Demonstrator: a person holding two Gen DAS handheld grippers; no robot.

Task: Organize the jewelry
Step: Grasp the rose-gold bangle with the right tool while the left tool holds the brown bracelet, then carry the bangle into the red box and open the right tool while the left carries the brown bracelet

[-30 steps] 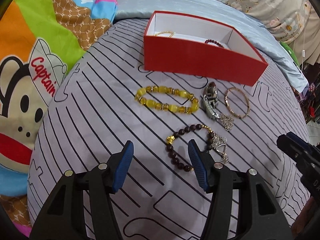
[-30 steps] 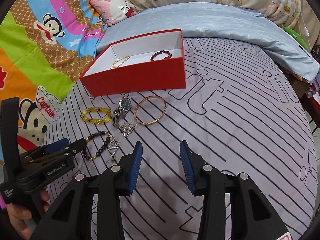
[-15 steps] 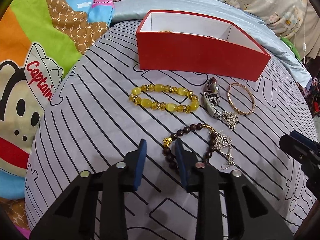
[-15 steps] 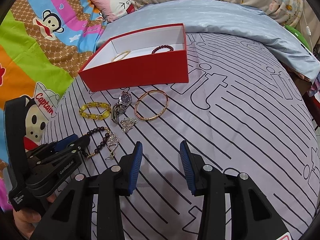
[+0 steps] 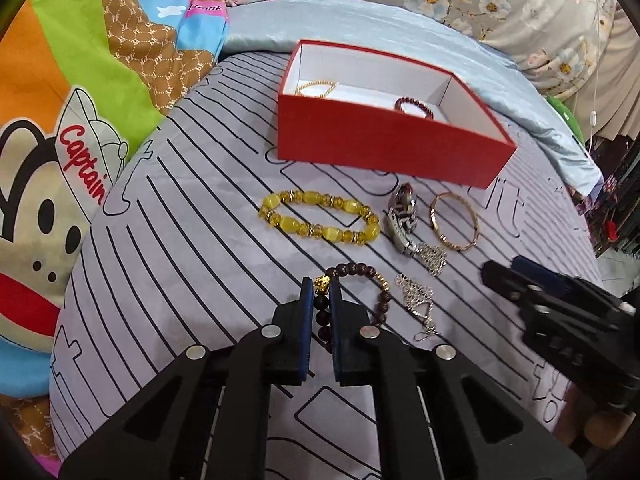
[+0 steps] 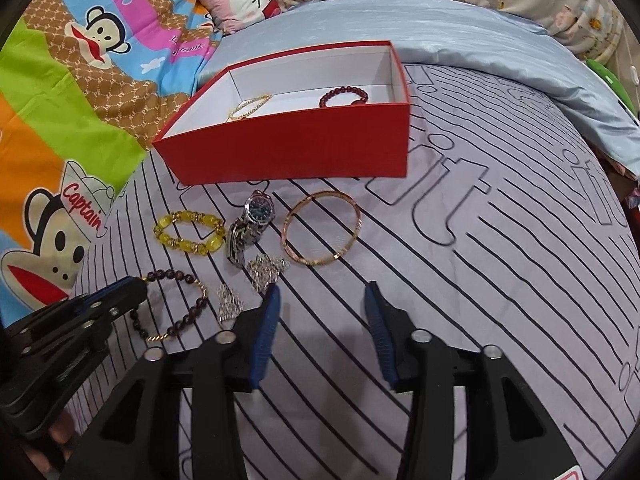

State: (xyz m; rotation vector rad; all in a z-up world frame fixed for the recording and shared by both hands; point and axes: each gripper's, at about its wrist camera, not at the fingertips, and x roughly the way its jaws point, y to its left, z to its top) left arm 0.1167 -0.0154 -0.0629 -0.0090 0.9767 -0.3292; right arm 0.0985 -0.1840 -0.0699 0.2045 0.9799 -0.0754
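On the striped grey bedspread (image 5: 168, 240), the left gripper (image 5: 321, 292) pinches the dark beaded bracelet (image 5: 356, 272) just short of the red box (image 5: 384, 148), right gripper (image 6: 322, 304) spread wide alongside

Left wrist view: low and close over the striped bedsheet (image 5: 180, 264), facing along the left gripper (image 5: 321, 300) toward the red box (image 5: 384, 148). Right wrist view: set further right, slightly higher, facing the same box (image 6: 296, 152) past the right gripper (image 6: 322, 312). Shared: box, sheet, jewelry between; each view catches the other gripper at its edge.
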